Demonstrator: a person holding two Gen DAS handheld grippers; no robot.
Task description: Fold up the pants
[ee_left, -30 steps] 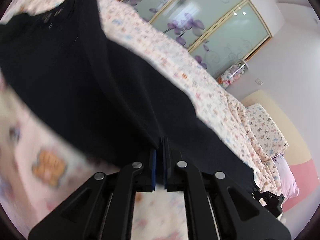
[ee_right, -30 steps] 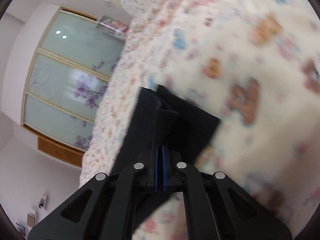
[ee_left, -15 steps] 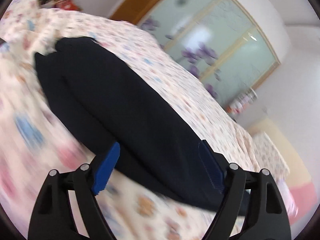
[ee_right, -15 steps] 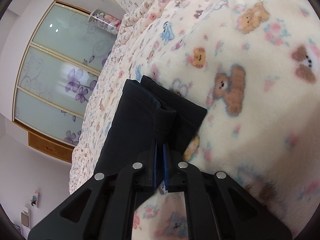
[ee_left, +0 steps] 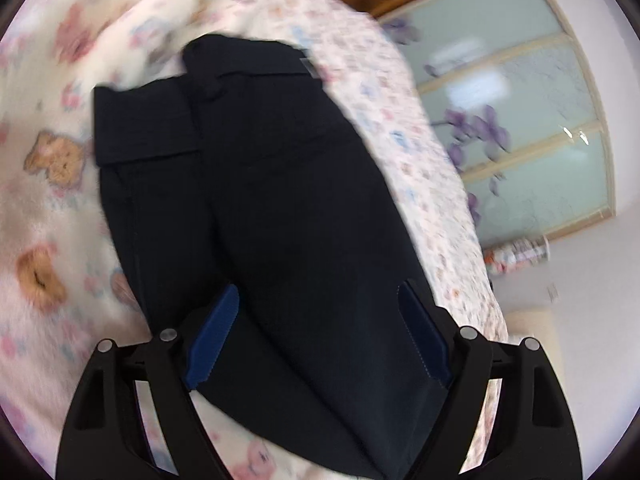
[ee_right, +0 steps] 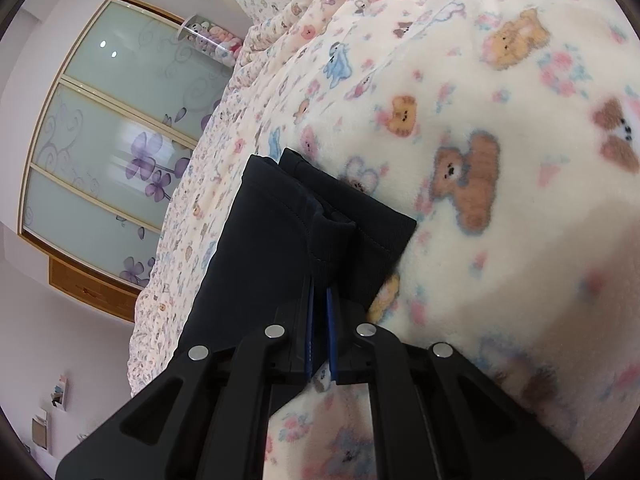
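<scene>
The dark navy pants [ee_left: 280, 208] lie folded lengthwise on a bed with a bear-print blanket [ee_left: 48, 208]. My left gripper [ee_left: 316, 340] is open, its blue pads wide apart over the near part of the pants, holding nothing. In the right wrist view the pants [ee_right: 272, 240] lie along the bed toward its edge. My right gripper [ee_right: 319, 324] is shut on a fold of the pants fabric near their end, with the blue pads only slightly apart.
The bed edge [ee_left: 460, 240] drops off beside the pants. A wardrobe with frosted, purple-flower sliding doors [ee_right: 108, 140] stands past the bed. A holder of plush toys [ee_right: 216, 40] hangs at the wardrobe's end. The blanket [ee_right: 500, 160] stretches wide to the right.
My left gripper let go of the pants and opened; the pants dropped flat onto the bed and the left camera swung over them. My right gripper stayed shut on the fabric.
</scene>
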